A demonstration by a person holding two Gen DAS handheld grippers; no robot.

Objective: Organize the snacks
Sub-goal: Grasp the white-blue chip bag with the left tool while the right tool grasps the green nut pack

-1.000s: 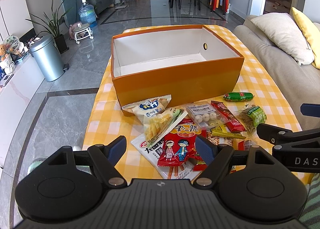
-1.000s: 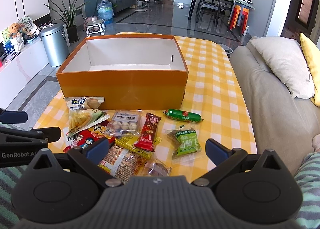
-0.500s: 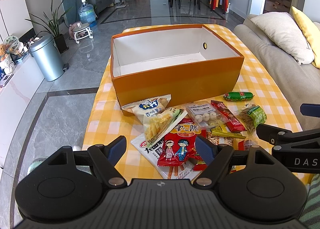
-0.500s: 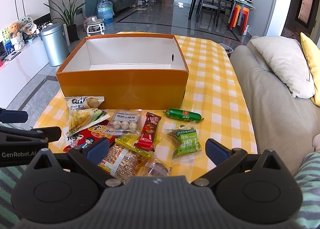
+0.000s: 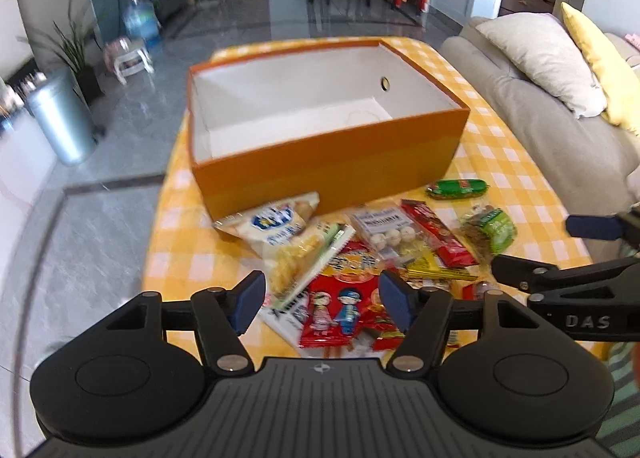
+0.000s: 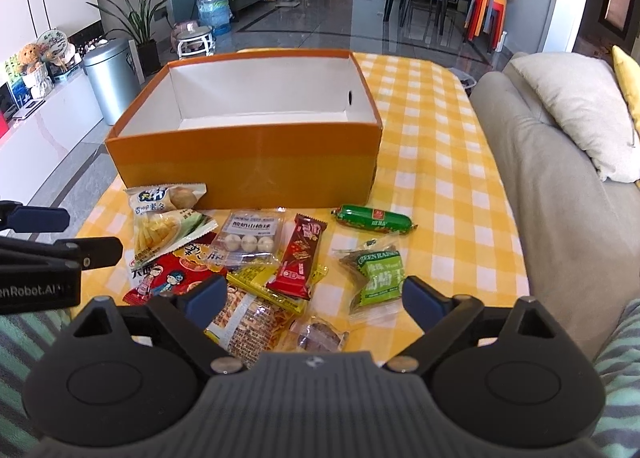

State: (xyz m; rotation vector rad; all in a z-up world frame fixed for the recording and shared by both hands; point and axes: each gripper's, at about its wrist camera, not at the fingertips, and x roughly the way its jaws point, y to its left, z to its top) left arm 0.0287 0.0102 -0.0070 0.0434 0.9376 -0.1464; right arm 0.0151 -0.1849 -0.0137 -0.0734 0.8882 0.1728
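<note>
An orange box (image 5: 332, 156) (image 6: 248, 162) with a white inside stands empty on the yellow checked table. Several snack packets lie in front of it: a red cartoon packet (image 5: 340, 298) (image 6: 168, 278), a pale chip bag (image 5: 280, 226) (image 6: 164, 214), a green sausage (image 5: 456, 189) (image 6: 372, 218), a green candy packet (image 5: 492, 230) (image 6: 380, 278) and a red bar (image 6: 300, 262). My left gripper (image 5: 320, 300) hovers above the red cartoon packet, its jaws closing with nothing pressed between them. My right gripper (image 6: 308, 298) hovers over the near packets, jaws closing too, pads touching nothing.
A grey sofa (image 6: 560, 198) with pillows runs along the table's right side. A metal bin (image 6: 110, 78), plants and a water bottle stand on the floor to the left. Dining chairs are far behind. A striped sleeve (image 6: 624, 362) shows at the lower right.
Both grippers' jaws have narrowed, the left more than the right. The left view has tilted slightly and blurred. The snacks and box have not moved.
</note>
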